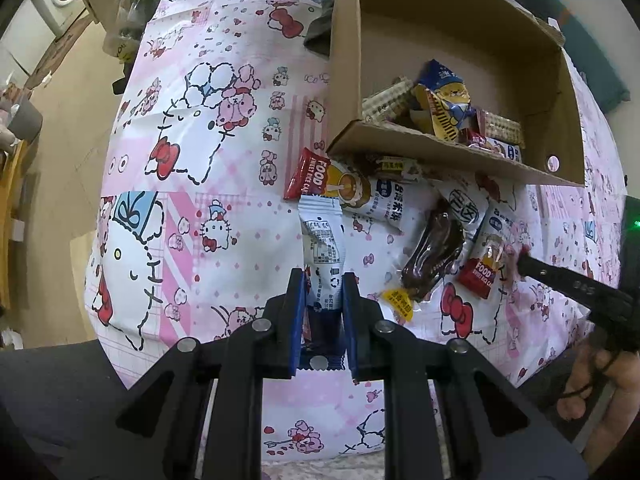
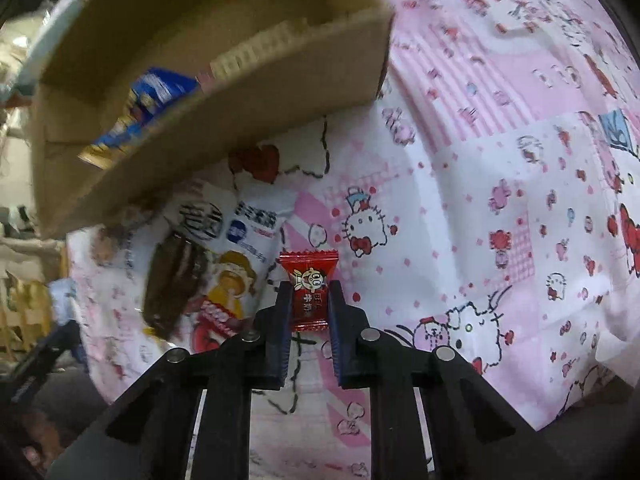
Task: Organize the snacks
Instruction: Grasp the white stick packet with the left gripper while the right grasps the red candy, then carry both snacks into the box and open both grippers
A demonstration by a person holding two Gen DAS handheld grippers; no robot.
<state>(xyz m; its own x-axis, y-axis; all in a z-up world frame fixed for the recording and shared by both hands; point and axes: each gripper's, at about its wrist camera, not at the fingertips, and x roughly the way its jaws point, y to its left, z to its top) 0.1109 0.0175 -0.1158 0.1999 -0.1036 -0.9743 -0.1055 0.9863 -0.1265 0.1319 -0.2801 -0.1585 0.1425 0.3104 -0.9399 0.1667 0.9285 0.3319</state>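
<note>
Tablecloth (image 1: 240,40), pink and white with cartoon cats, covers the tabletop. Left gripper (image 1: 322,280) low over it, jaws closed on a white snack packet (image 1: 323,240) printed with a label grid; packet sticks out forward between the blue pads (image 1: 295,312). Just beyond the packet's far end, loose snacks in a row beside the cardboard box (image 1: 344,40): a red and white rice cake packet (image 1: 316,178), more white packets, a dark brown wrapped snack (image 1: 434,256), a second rice cake packet (image 1: 482,268). Box stands open, near wall touching the row; inside it wafer bars (image 1: 390,98) and a blue and yellow bear packet (image 1: 446,102), piled together. Right gripper (image 2: 308,292) over bare cloth just right of the loose row, jaws closed on a small red candy (image 2: 309,286), held upright, top edge above the fingertips (image 2: 285,292). Right wrist view blurred toward the box.
</note>
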